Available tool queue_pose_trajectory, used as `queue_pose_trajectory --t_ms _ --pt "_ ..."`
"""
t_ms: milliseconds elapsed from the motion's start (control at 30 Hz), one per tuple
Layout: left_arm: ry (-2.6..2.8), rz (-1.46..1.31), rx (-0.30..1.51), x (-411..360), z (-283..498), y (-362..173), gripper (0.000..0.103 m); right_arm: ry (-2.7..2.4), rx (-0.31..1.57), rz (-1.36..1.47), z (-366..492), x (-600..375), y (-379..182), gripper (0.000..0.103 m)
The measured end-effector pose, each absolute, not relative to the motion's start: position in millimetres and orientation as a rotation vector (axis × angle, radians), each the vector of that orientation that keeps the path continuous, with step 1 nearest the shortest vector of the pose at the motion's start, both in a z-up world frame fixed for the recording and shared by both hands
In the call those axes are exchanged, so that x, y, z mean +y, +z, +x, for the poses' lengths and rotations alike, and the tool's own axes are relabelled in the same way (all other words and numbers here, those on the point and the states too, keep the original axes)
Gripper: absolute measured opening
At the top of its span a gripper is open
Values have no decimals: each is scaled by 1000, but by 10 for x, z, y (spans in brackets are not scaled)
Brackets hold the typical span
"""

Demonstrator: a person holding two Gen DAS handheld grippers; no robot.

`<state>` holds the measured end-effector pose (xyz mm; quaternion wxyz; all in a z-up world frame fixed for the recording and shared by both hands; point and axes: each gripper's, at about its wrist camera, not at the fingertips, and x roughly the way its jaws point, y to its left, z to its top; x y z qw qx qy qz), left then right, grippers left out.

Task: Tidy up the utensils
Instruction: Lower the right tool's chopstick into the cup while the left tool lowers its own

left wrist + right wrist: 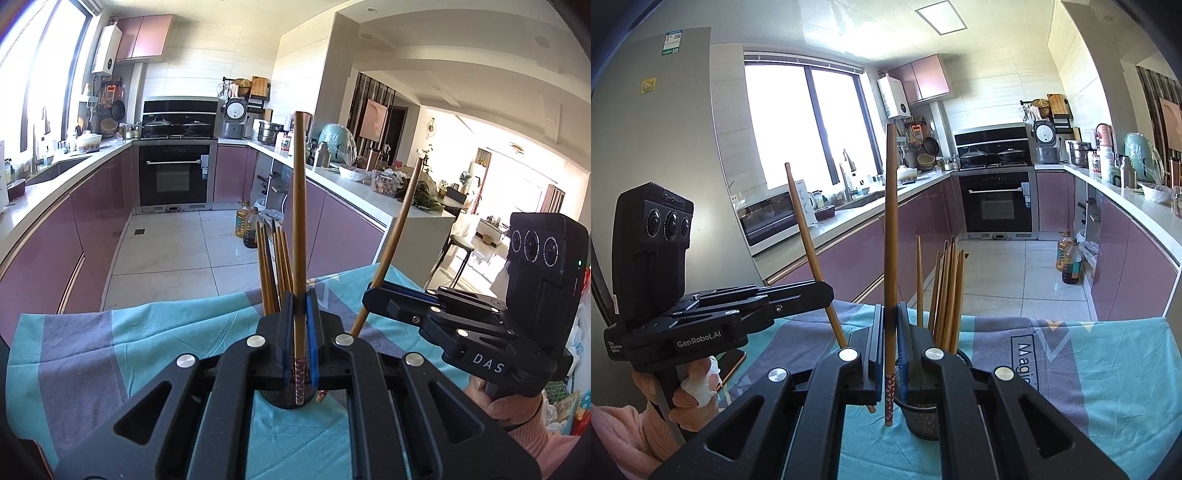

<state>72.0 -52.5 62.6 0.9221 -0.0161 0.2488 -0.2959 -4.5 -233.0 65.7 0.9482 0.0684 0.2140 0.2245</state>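
Left wrist view: the left gripper [300, 317] is clenching its fingers [286, 325] on a single chopstick [300, 221], which is standing nearly upright between the blue pads, its patterned lower end poking out below them. Just behind the fingers a bundle of chopsticks [275, 269] is rising from a dark mesh holder [284, 400]; most of that holder is hidden by the gripper body, so only its lower curve is showing. The holder is sitting on the tabletop, which is covered by a teal and grey cloth [147, 332], toward the far edge. To the right, the right gripper [373, 295] is reaching in from the side, its fingers closed on a second chopstick [397, 236] that is leaning rightward. A hand [506, 402] in a pink sleeve is gripping its handle, partly cut off by the frame edge.

Right wrist view: the right gripper [891, 325] is pinching its chopstick [891, 229] tight, upright, the floral end hanging beside the mesh holder [923, 421]. The bundle [947, 295] is standing in the holder just right of the fingers [875, 332]. On the left, the left gripper [827, 291] is grasping its chopstick [809, 240], tilted leftward; its lower tip is disappearing behind the near gripper. A bandaged hand [694, 387] is holding that handle. The holder's rim is mostly hidden.
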Motion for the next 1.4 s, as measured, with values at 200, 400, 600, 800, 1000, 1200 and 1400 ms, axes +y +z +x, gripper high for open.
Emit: queue_pose_trajectory --t_ms 200,400,600,800,1000,1200,1400 --pt "-607 -46 486 -497 719 700 7 448 424 136 0 -2345 703 6" --pt "-609 -46 476 -533 679 709 7 445 415 132 14 -2346 721 6" --pt "-608 -47 477 -543 714 711 7 443 412 131 11 -2350 720 6" --pt "-611 -48 478 -540 722 720 7 437 417 134 48 -2355 719 6" --pt "-611 -48 477 -550 733 710 7 429 416 137 110 -2372 734 6" --pt "-612 -49 482 -560 737 705 7 416 421 134 176 -2348 719 6" --pt "-612 -48 488 -557 749 701 7 410 432 137 234 -2344 670 6"
